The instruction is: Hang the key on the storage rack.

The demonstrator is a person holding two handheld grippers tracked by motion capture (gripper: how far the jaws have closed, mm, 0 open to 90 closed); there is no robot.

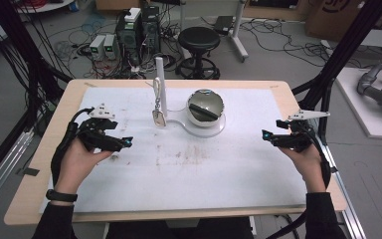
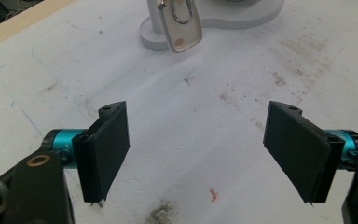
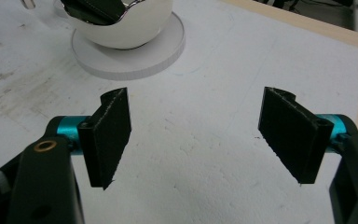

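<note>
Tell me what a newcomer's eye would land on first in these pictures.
A shiny silver bowl on a white round base sits at the table's far centre. Beside it, to the left in the high view, a keyring tag hangs from a white post. The left gripper and right gripper flank them, jaws open.

Even, diffuse overhead light falls on the white table sheet (image 1: pixel 238 164), bright but not blown out. Shadows are soft and short — a faint one lies under each hand in the high view. The chrome bowl (image 1: pixel 205 106) carries a small glare spot on its far rim and mirrors the dark room. The floor beyond is dimmer. The high view is slightly soft with mild barrel bending at the edges. In both gripper views the near jaws are a little blurred — the stained sheet beyond is sharper.
</note>
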